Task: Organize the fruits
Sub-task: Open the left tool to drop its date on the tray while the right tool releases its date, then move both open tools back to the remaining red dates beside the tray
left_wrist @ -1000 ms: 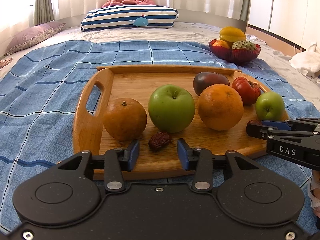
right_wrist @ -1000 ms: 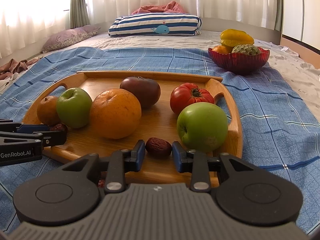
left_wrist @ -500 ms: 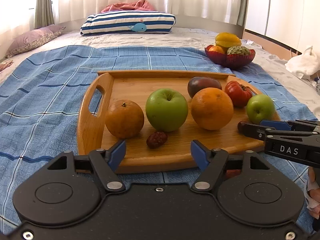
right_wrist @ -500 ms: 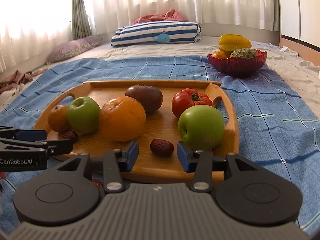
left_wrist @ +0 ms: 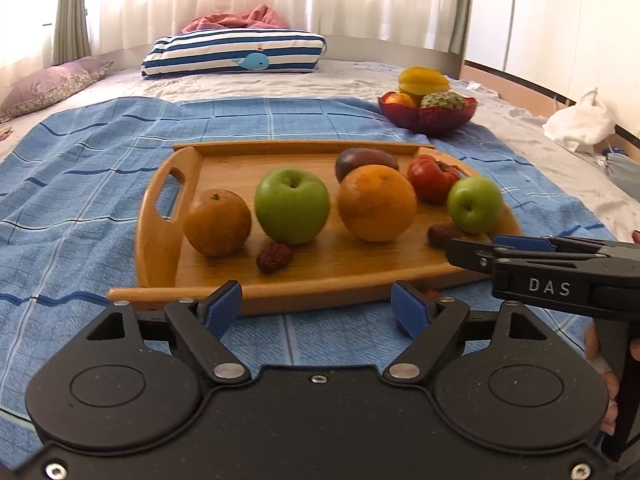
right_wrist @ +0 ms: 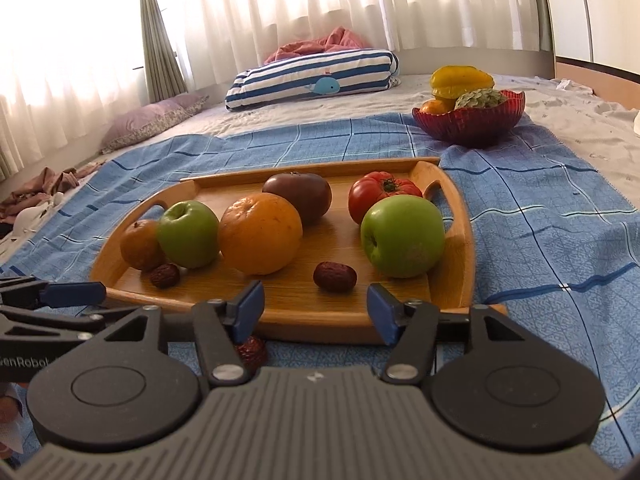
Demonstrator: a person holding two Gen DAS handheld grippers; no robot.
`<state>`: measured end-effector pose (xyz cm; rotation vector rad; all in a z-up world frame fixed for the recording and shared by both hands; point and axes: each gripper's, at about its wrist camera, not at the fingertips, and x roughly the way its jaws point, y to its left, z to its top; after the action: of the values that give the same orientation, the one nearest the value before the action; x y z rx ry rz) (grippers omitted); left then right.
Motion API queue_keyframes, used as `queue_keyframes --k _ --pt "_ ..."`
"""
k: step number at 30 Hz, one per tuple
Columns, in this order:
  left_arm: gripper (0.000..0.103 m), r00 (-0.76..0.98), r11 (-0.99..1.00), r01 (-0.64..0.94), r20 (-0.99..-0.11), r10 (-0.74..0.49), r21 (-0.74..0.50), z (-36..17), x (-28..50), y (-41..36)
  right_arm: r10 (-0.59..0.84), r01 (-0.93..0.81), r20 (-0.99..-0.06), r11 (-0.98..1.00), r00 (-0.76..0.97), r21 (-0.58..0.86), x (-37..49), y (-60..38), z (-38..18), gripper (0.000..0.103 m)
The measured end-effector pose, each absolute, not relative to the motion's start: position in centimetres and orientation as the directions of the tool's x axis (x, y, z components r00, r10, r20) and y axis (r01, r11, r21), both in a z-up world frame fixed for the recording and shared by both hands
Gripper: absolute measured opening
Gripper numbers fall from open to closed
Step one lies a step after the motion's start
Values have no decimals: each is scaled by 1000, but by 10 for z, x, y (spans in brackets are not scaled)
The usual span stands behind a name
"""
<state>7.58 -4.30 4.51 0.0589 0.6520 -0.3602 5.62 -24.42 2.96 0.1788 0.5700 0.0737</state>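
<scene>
Both pairs of tongs stand spread and empty just short of the near rim of the wooden tray (right_wrist: 466, 240), which I take as the landmark. The right tongs (right_wrist: 316, 308) face the date on the tray's near right (right_wrist: 334, 276): it lies straight ahead of them, just inside the rim and a touch left of the big green apple (right_wrist: 402, 236), with its long axis running across the tongs' line rather than along it. The left tongs (left_wrist: 316, 308) face the other date (left_wrist: 274, 257), which sits inside the near rim in the gap in front of the small orange (left_wrist: 217, 223) and the left green apple (left_wrist: 292, 206); its long axis slants across. So each hand is nearer its own date, and I judge the next move to be a short reach over the rim.

A third date (right_wrist: 251, 352) lies off the tray on the blanket, just outside the near rim and partly hidden under the right tongs' left finger; it may be touching that finger, but the view is too cramped to say.

Farther in on the tray sit the large orange (right_wrist: 260, 233), a dark tomato (right_wrist: 298, 196) and a red tomato (right_wrist: 382, 192).

There is no table here: the tray rests on a blue checked blanket (right_wrist: 552, 224) spread over a bed, soft and creased, so fruit could roll. Beyond the tray's far right corner stands a red bowl (right_wrist: 468, 124) of other fruit; a striped pillow (right_wrist: 312, 76) and curtained windows lie behind.
</scene>
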Motion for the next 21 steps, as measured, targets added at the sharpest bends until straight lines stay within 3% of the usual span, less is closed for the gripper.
queue_keyframes --k 7,13,19,21 --pt "81 704 913 405 -622 -343 -44 38 67 -58 136 -24 -529 977 838 214 49 -247 29 82" --pt "73 668 876 480 -626 -403 -52 32 63 -75 144 -38 -529 978 836 206 45 -247 28 86" --pt "49 621 864 491 -651 -437 -112 20 72 -87 139 -9 -523 970 841 242 43 -256 28 86" --pt "31 631 866 489 -644 -432 -102 19 71 -90 137 3 -524 966 841 257 44 -259 28 86"
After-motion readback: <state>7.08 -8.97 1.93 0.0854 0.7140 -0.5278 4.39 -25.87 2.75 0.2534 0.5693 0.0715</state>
